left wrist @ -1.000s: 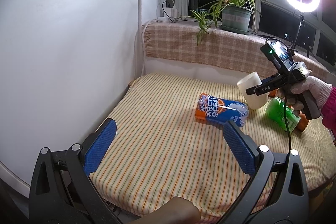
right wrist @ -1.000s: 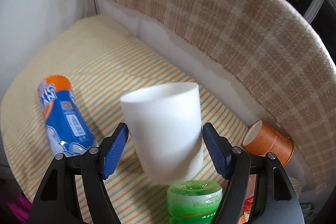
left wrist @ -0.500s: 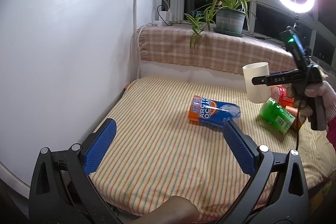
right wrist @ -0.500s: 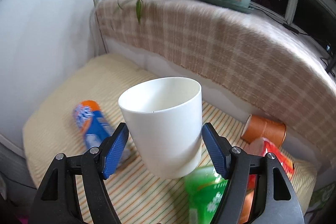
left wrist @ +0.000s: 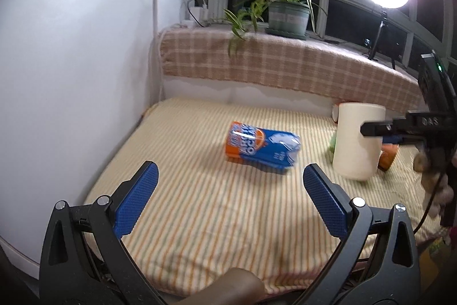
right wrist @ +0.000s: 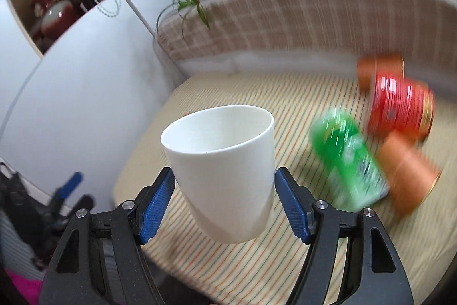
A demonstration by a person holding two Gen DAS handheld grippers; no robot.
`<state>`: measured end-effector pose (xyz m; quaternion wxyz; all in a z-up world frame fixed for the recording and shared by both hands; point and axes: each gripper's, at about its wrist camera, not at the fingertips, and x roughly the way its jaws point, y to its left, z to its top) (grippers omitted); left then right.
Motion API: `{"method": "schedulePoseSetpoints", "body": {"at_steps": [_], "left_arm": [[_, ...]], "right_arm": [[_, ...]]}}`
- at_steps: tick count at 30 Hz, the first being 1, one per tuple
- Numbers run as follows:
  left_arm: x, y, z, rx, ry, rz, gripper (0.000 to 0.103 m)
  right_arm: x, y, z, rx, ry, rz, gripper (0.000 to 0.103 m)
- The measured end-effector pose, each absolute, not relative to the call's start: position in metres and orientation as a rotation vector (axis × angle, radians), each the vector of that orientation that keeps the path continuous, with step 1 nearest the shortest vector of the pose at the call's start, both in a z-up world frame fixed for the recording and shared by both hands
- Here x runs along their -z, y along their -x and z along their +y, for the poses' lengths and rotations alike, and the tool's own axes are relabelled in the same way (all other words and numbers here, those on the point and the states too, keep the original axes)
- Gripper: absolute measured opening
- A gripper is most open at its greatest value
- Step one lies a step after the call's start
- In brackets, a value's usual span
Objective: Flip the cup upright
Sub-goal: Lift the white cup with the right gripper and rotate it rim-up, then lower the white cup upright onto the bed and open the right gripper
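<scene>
The white cup (right wrist: 225, 170) is held between the blue pads of my right gripper (right wrist: 224, 199), mouth up and nearly upright, just above the striped cloth. In the left wrist view the same cup (left wrist: 357, 139) stands upright at the right, with the right gripper's black finger (left wrist: 400, 127) across it. My left gripper (left wrist: 228, 202) is open and empty, low over the near part of the striped cloth (left wrist: 214, 205), well to the left of the cup.
A blue and orange can (left wrist: 261, 145) lies on its side mid-cloth. A green bottle (right wrist: 348, 159), a red can (right wrist: 400, 107) and two orange paper cups (right wrist: 408, 176) lie right of the cup. A white wall is on the left, a plaid-covered ledge (left wrist: 285, 67) with a plant behind.
My right gripper has turned the white cup from tilted to nearly upright and brought it lower, close to the cloth. My left gripper stays open, its view shifted slightly.
</scene>
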<state>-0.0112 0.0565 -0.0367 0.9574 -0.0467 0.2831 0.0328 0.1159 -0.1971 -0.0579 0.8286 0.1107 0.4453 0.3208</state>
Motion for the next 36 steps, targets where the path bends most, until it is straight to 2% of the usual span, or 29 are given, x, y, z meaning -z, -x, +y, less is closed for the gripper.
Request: {"method": "schedulePoseSetpoints", "body": {"at_steps": [14, 18, 21, 26, 28, 36], "left_arm": [[0.06, -0.014, 0.037, 0.115, 0.206, 0.738, 0.103], [0.065, -0.021, 0.034, 0.155, 0.236, 0.778, 0.102], [0.07, -0.028, 0.031, 0.183, 0.26, 0.814, 0.096], [0.081, -0.042, 0.03, 0.235, 0.327, 0.882, 0.095], [0.084, -0.049, 0.029, 0.262, 0.35, 0.911, 0.089], [0.09, -0.087, 0.021, 0.38, 0.444, 1.007, 0.089]], "right_arm": [[0.128, -0.095, -0.224, -0.695, -0.526, 1.213, 0.072], [0.13, -0.101, -0.226, -0.694, -0.561, 1.213, 0.073], [0.132, -0.105, -0.223, -0.692, -0.559, 1.206, 0.073], [0.134, -0.109, -0.22, -0.689, -0.543, 1.174, 0.073], [0.132, -0.108, -0.221, -0.688, -0.532, 1.162, 0.073], [0.106, -0.07, -0.243, -0.616, -0.41, 1.006, 0.073]]}}
